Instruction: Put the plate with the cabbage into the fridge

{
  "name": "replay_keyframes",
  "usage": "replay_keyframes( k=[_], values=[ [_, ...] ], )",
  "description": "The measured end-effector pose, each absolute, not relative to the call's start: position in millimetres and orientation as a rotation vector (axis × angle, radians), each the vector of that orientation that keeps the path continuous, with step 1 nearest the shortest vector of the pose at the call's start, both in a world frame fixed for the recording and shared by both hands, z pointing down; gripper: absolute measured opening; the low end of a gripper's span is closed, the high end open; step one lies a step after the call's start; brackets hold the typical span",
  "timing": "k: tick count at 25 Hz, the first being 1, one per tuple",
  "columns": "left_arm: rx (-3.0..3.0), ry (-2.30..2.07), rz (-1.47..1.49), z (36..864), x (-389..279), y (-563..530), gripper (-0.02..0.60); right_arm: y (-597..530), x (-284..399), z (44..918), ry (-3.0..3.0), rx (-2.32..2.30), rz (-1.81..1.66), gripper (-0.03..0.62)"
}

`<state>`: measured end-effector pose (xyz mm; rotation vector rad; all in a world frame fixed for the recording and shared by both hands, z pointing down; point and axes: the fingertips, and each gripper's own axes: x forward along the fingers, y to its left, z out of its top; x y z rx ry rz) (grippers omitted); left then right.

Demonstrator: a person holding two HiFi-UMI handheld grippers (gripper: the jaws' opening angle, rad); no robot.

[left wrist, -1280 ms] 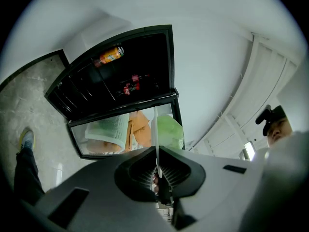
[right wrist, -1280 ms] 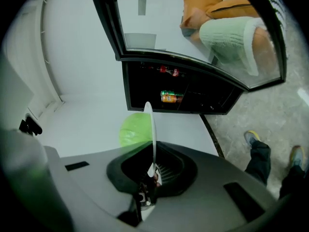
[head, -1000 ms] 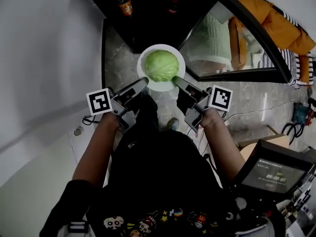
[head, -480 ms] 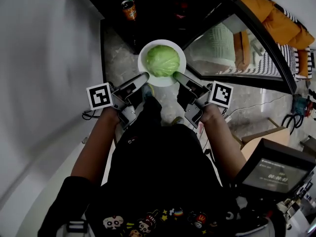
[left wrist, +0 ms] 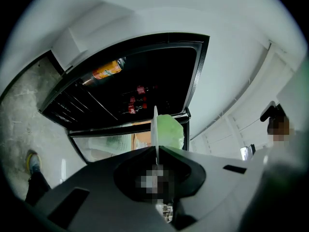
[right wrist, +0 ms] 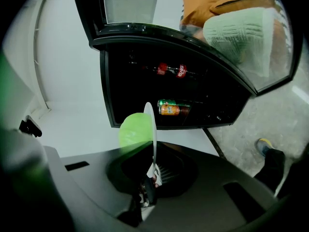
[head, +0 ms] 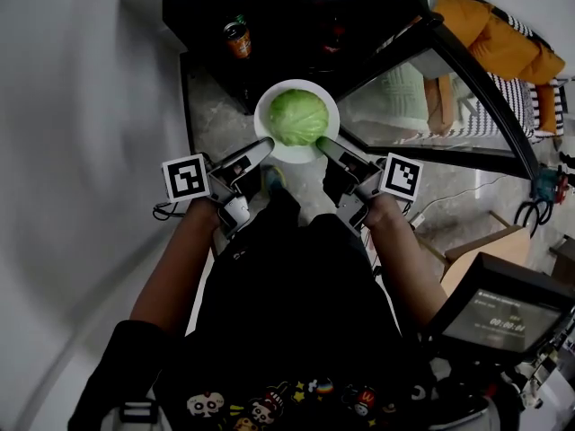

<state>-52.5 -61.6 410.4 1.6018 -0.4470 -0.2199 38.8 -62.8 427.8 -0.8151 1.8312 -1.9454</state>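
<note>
A white plate (head: 269,144) carrying a green cabbage (head: 297,118) hangs in front of the open black fridge (head: 296,16). My left gripper (head: 263,145) is shut on the plate's near-left rim and my right gripper (head: 322,144) is shut on its near-right rim. In the left gripper view the plate (left wrist: 155,129) shows edge-on between the jaws with the cabbage (left wrist: 170,133) to its right. The right gripper view has the plate (right wrist: 152,129) edge-on too, the cabbage (right wrist: 133,128) at its left, and the dark fridge interior (right wrist: 145,86) behind.
An orange drink can (head: 237,39) lies on a fridge shelf, with red-labelled bottles (right wrist: 171,70) deeper inside. The fridge's glass door (head: 431,106) stands open at the right. A stone floor (head: 211,115) lies below, and a white wall (head: 81,106) runs along the left.
Both grippers and the plate have moved slightly forward, closer to the fridge opening. The grip on the plate is unchanged.
</note>
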Motion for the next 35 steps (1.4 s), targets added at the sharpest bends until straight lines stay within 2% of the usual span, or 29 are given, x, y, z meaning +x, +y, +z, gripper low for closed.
replay_keyframes(
  k=[21, 27, 35],
  values=[
    [1.613, -0.545, -0.282, 413, -59, -54, 0.018, -66, 31, 433, 1.945, -0.709, -1.970, 0.020],
    [1.475, -0.458, -0.182, 421, -56, -54, 0.018, -53, 39, 435, 1.743, -0.899, -2.111, 0.020],
    [1.450, -0.467, -0.193, 416, -52, -59, 0.018, -56, 40, 432, 1.694, -0.900, -2.114, 0.020]
  ],
)
